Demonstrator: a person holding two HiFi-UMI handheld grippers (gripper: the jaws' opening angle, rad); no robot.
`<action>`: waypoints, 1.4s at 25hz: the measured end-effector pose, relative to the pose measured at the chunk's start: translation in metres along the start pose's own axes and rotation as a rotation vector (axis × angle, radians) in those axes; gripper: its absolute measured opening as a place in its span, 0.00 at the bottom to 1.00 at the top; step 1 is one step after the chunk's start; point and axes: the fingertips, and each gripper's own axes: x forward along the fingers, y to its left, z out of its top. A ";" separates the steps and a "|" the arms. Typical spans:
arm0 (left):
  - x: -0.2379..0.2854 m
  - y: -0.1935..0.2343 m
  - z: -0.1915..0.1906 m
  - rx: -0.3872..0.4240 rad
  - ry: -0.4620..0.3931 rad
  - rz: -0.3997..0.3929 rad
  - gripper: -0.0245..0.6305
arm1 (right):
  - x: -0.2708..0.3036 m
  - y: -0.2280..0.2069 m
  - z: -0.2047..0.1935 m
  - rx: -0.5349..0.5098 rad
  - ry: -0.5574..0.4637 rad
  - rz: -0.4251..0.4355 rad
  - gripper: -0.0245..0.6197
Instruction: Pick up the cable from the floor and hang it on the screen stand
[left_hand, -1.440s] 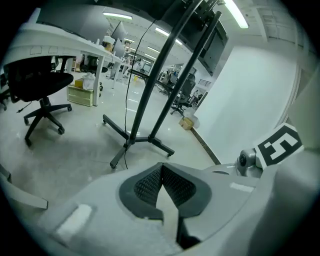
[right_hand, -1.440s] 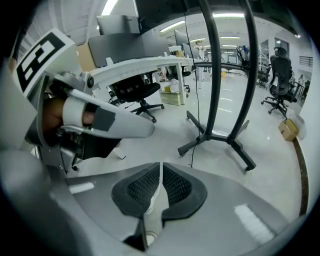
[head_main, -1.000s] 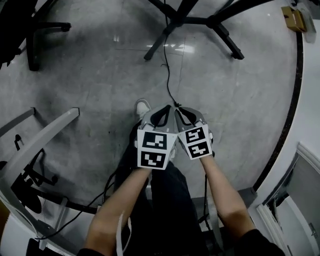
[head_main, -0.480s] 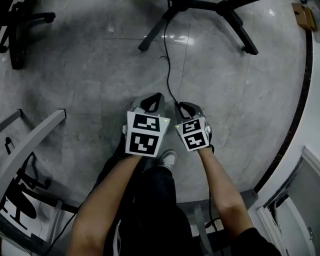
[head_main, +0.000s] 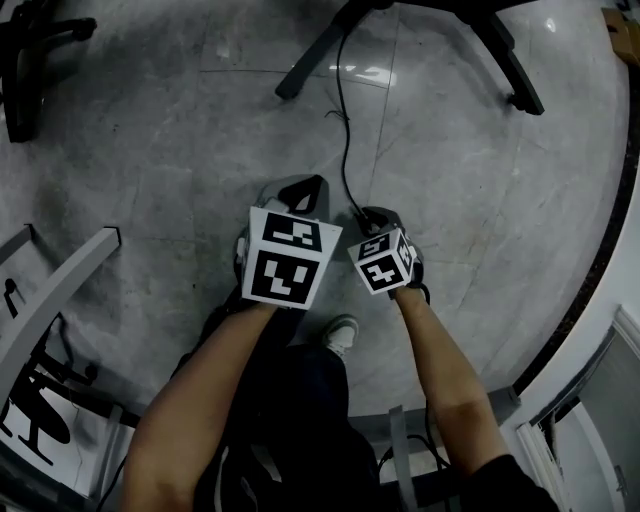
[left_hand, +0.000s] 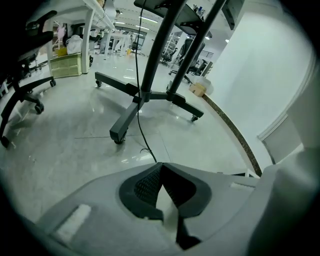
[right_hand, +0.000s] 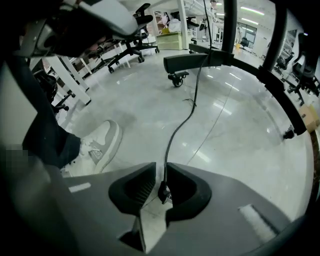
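While the left gripper (left_hand: 160, 166) fingers meet, the right gripper (right_hand: 160, 175) fingers clamp the cable (right_hand: 169, 147).

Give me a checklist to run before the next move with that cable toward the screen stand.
1. Cable gripped: ok. The right gripper is shut on it near its plug end.
2. Left gripper free: ok. Its jaws are together with nothing between them.
3. Cable run untangled: ok. It crosses bare floor to the screen stand.
4. Shoe off the cable: ok. It sits apart, to one side.
5. Stand within reach: not ok. Open floor lies between it and both grippers.
6. Hanging spot on the stand: cannot tell. None shows.
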 end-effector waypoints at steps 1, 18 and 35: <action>0.002 0.002 0.003 0.004 -0.003 -0.001 0.04 | 0.006 -0.001 -0.003 -0.003 0.008 0.000 0.14; 0.026 0.014 0.027 0.088 -0.021 -0.026 0.04 | 0.061 -0.006 -0.020 -0.084 0.116 -0.017 0.13; -0.022 0.039 0.046 -0.083 -0.153 0.065 0.04 | 0.014 0.001 0.015 -0.150 0.075 -0.054 0.05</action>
